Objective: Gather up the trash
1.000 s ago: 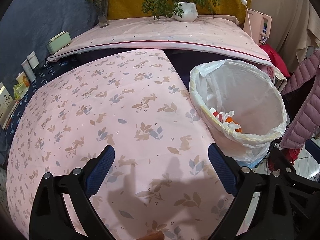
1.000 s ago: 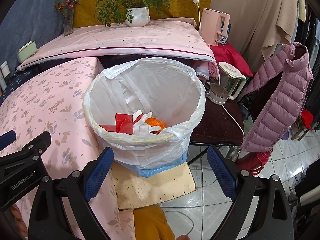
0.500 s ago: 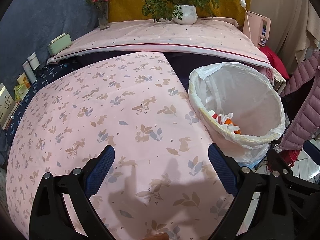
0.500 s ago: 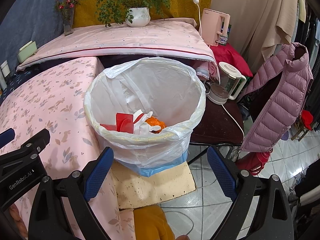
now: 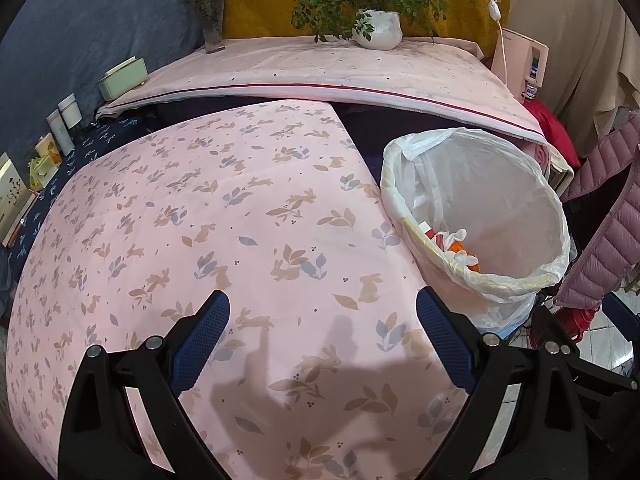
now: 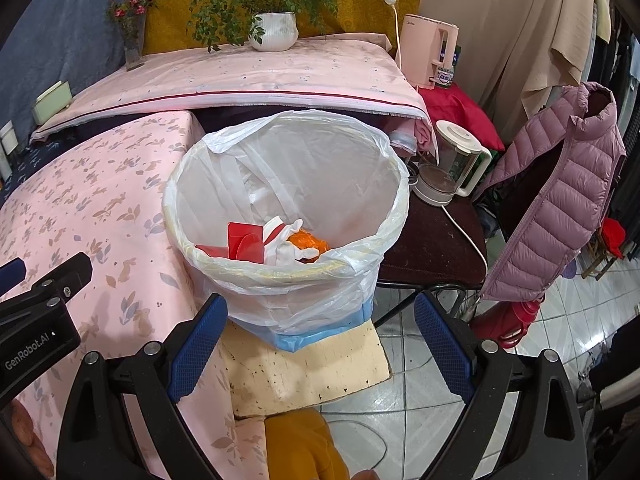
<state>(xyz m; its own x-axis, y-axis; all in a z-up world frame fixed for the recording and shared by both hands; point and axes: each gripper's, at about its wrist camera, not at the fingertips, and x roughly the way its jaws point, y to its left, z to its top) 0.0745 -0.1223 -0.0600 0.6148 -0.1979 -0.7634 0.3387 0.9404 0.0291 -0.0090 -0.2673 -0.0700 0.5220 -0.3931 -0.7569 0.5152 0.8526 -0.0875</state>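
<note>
Right wrist view: the right tongs (image 6: pixel 316 344) are spread wide and empty, just short of the white plastic-lined round trash bin (image 6: pixel 360 276), where red paper scraps (image 6: pixel 244 242) and an orange wrapper (image 6: pixel 310 240) lie. The left tongs (image 5: pixel 322 342), also spread and empty, hang over the pink rabbit-print cloth-covered bench (image 5: pixel 200 216), bare of litter ahead. Collection looks nearly finished.

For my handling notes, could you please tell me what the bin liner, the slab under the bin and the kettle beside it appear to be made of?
Bin liner: thin, translucent white plastic film; it crinkles and the rim shows through.
Slab: probably foam board, matte cream, speckled with dark spots, edges thick and soft-looking.
Kettle: clear body, glass or hard plastic, with glossy white plastic lid, handle and base.
</note>
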